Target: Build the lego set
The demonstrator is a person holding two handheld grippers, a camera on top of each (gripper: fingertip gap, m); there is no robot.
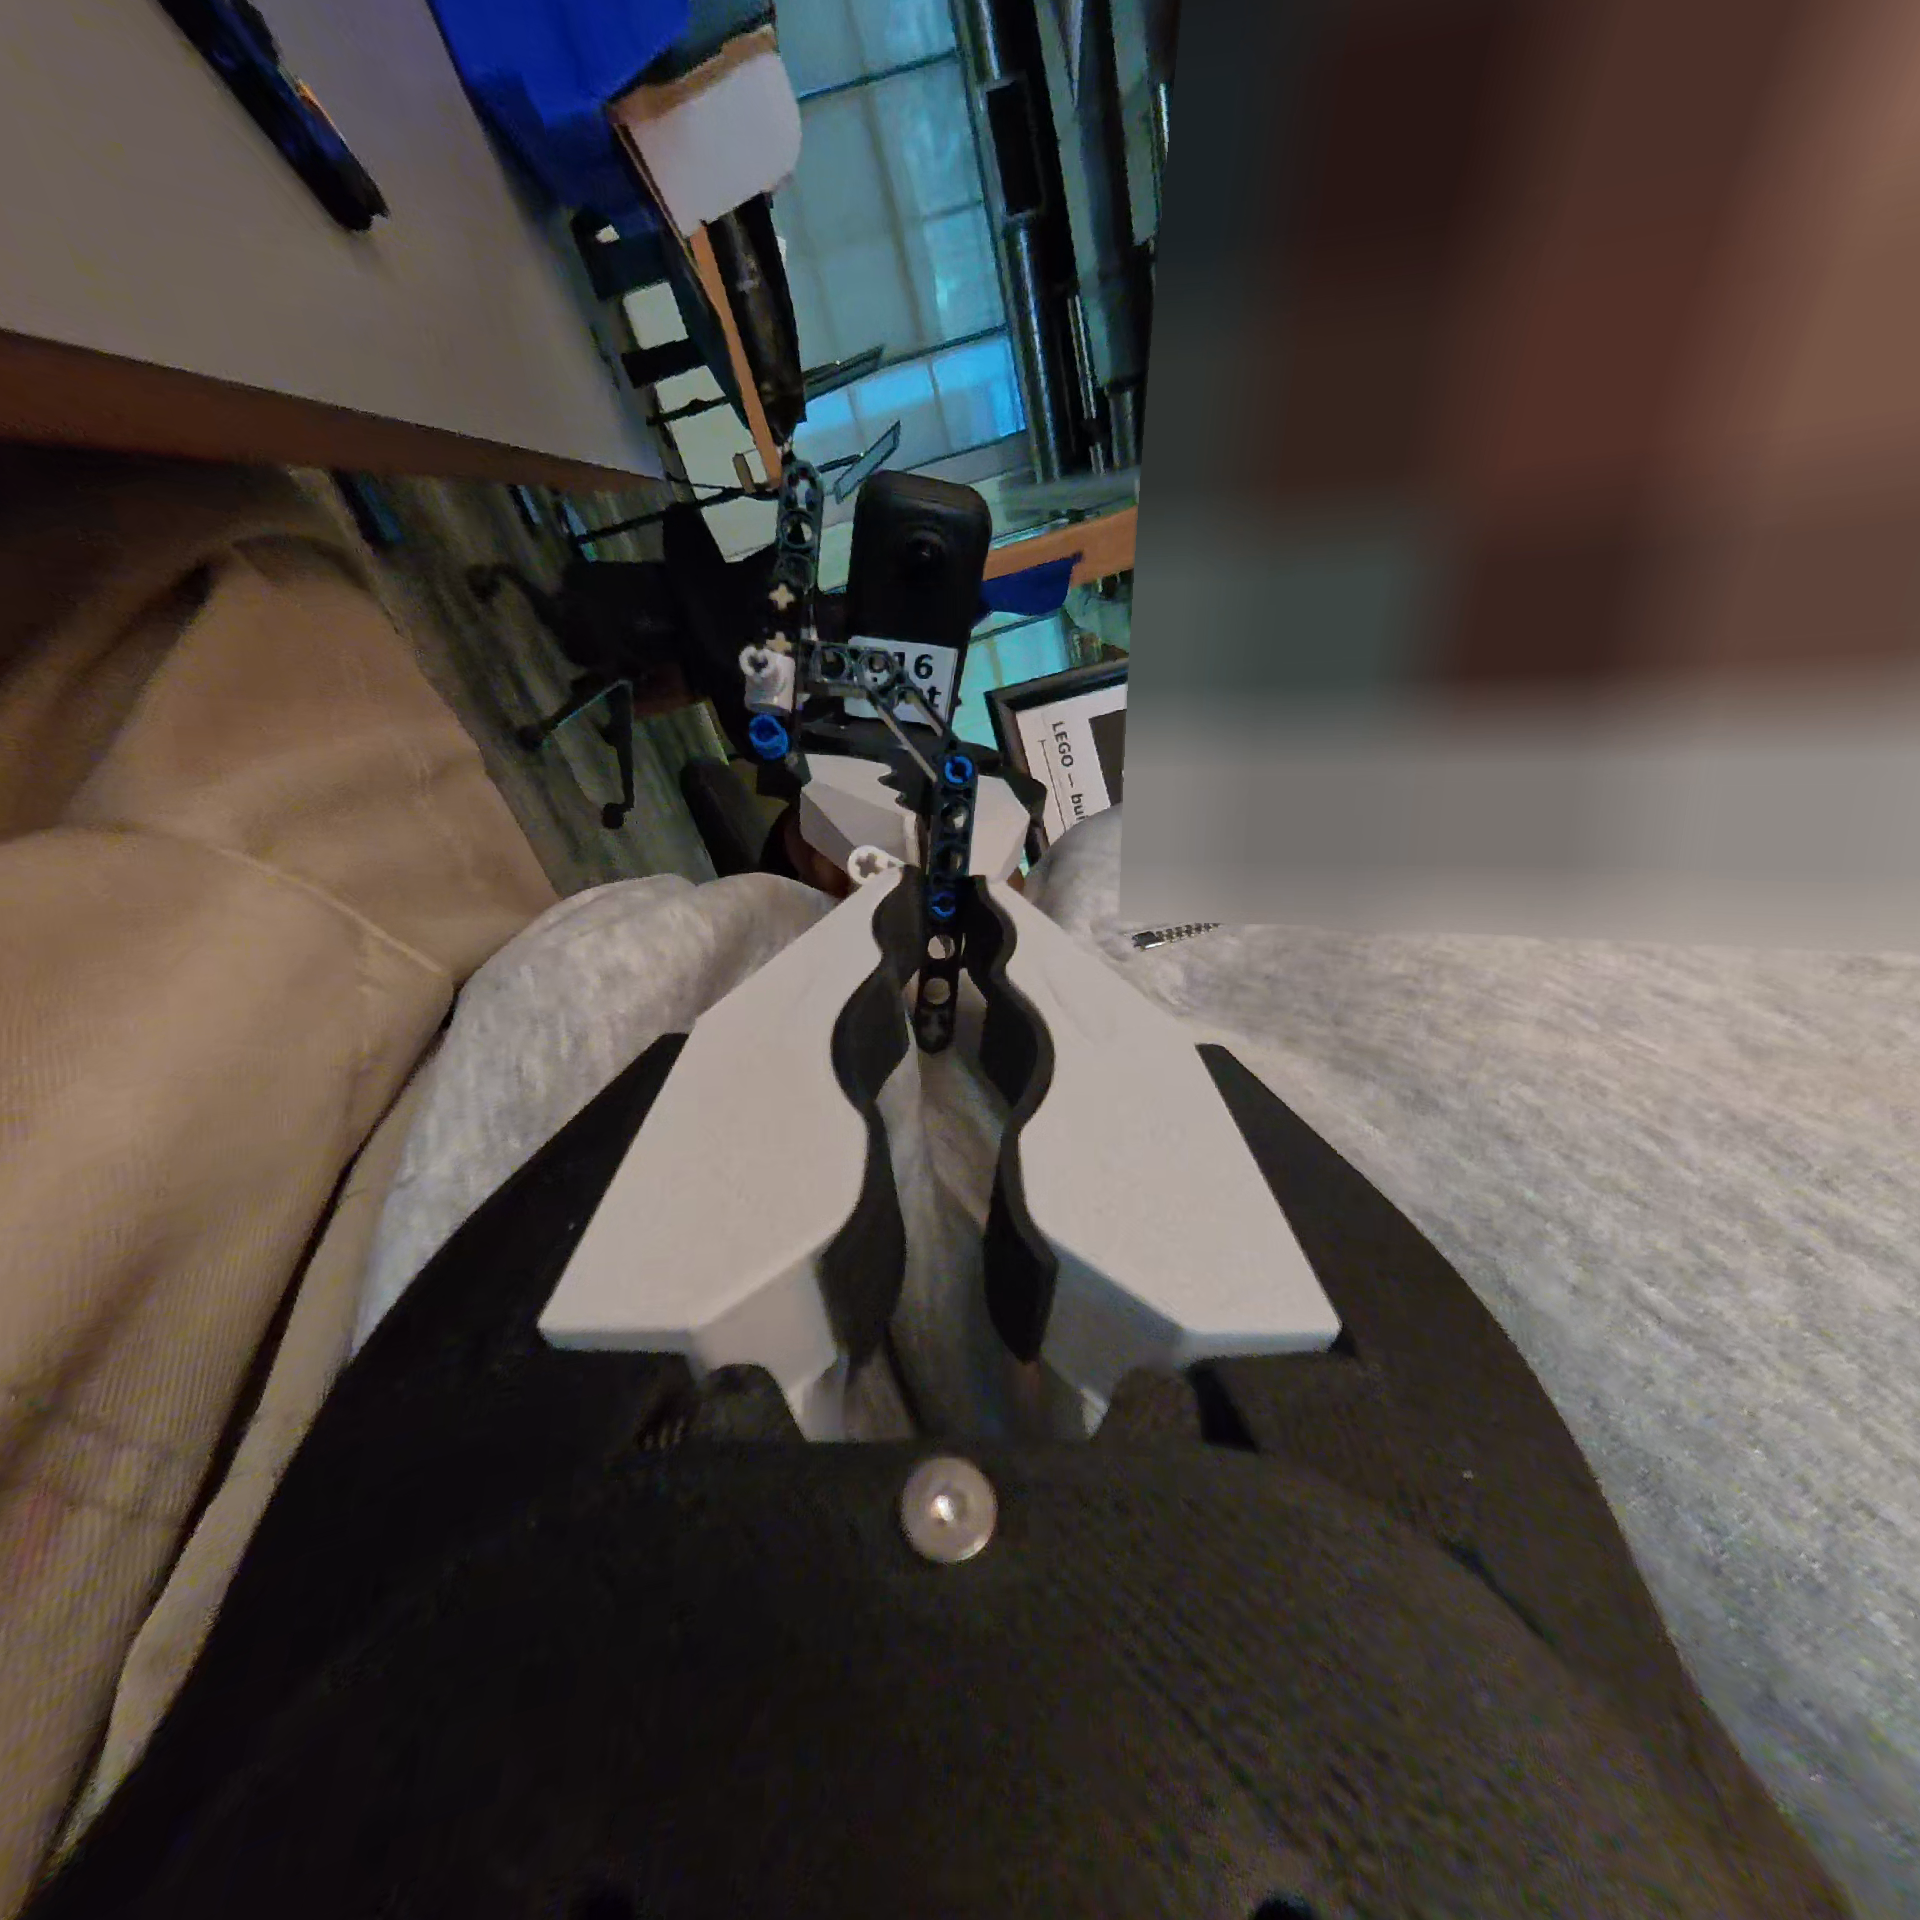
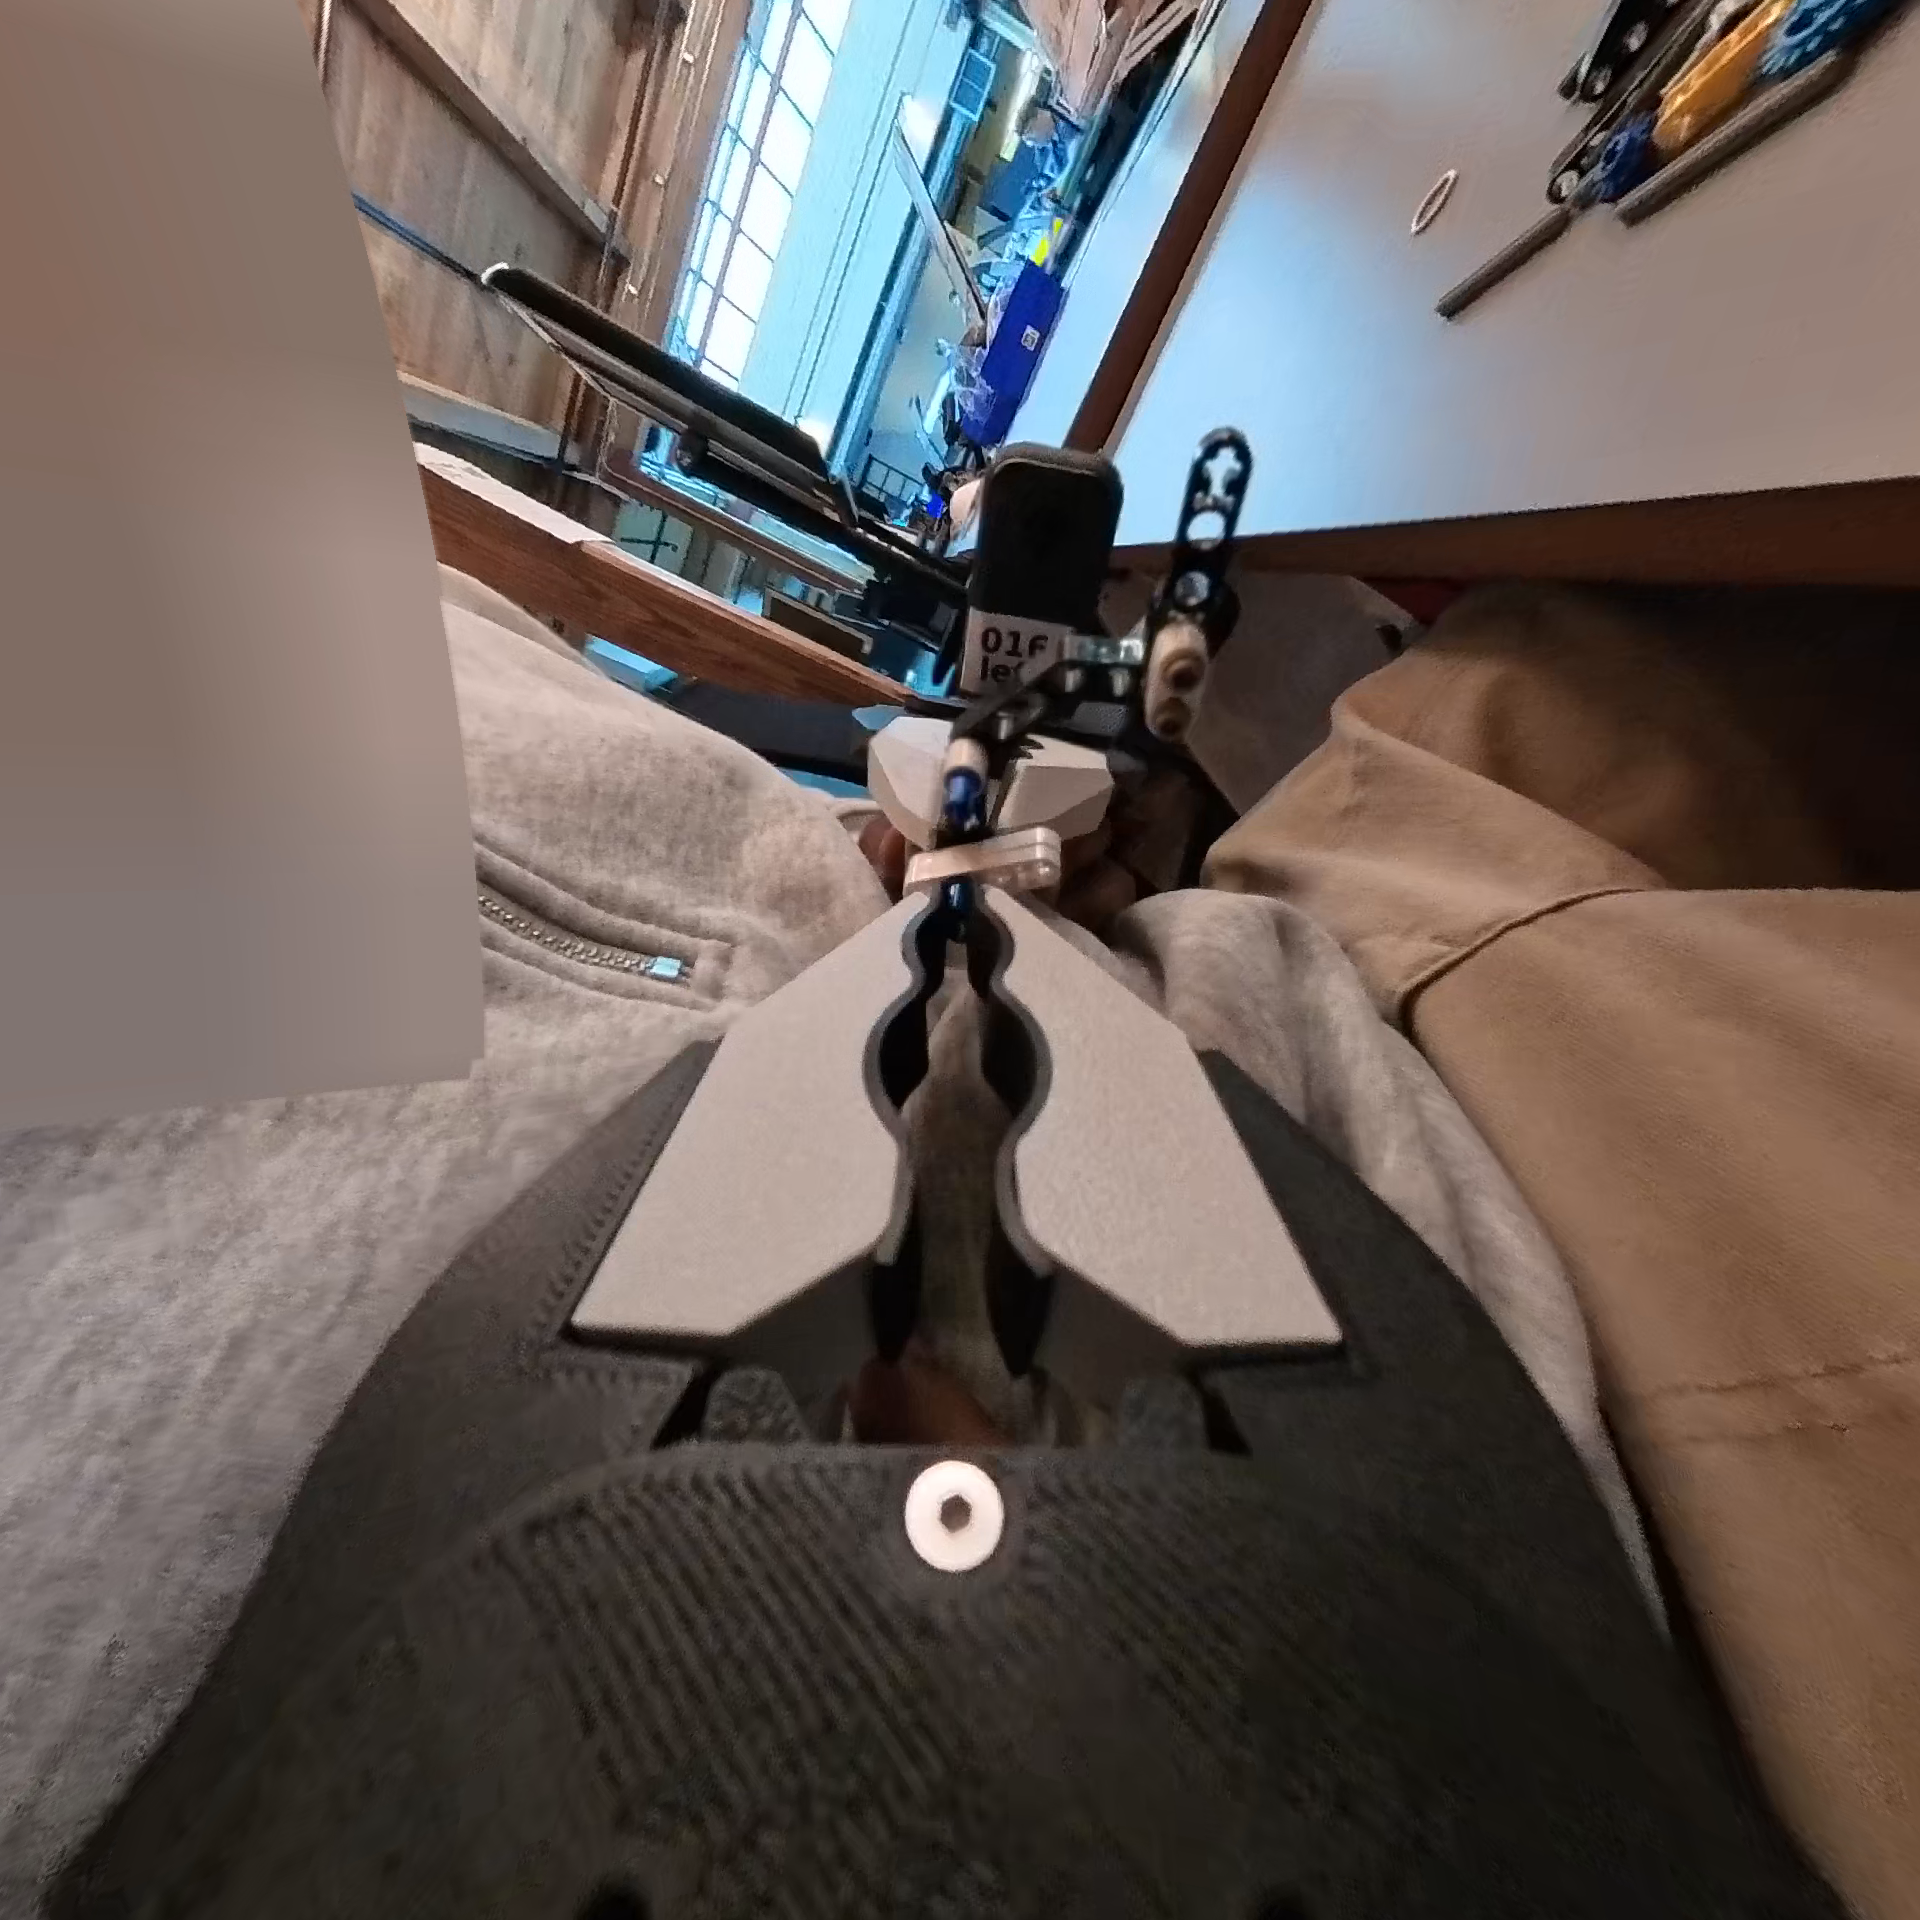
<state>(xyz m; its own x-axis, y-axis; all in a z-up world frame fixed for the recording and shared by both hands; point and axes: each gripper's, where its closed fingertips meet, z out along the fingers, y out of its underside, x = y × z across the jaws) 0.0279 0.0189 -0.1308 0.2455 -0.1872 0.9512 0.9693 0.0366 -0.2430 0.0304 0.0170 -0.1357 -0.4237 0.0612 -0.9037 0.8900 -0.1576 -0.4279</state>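
Note:
A lego assembly [image 1: 831, 675] of black beams, blue pins and small white connectors hangs in the air between my two grippers. My left gripper [image 1: 940, 914] is shut on the near end of a black holed beam [image 1: 940, 977]. My right gripper [image 2: 956, 925] is shut on the same assembly, on a thin black and blue part [image 2: 961, 805] seen edge-on. A small white beam [image 2: 982, 857] crosses just past its tips. Another black beam [image 2: 1205, 540] sticks up toward the table. Each gripper faces the other: the right shows in the left wrist view [image 1: 904, 821], the left in the right wrist view [image 2: 1039, 790].
I am below the wooden edge of a white table [image 2: 1558, 364], over a person's lap in a grey sweatshirt [image 1: 1558, 1195] and tan trousers [image 2: 1662, 1039]. Loose lego parts [image 2: 1704, 94] lie on the table. A framed sheet [image 1: 1070, 748] stands behind. Both grippers' tips are close together, under 4 cm apart.

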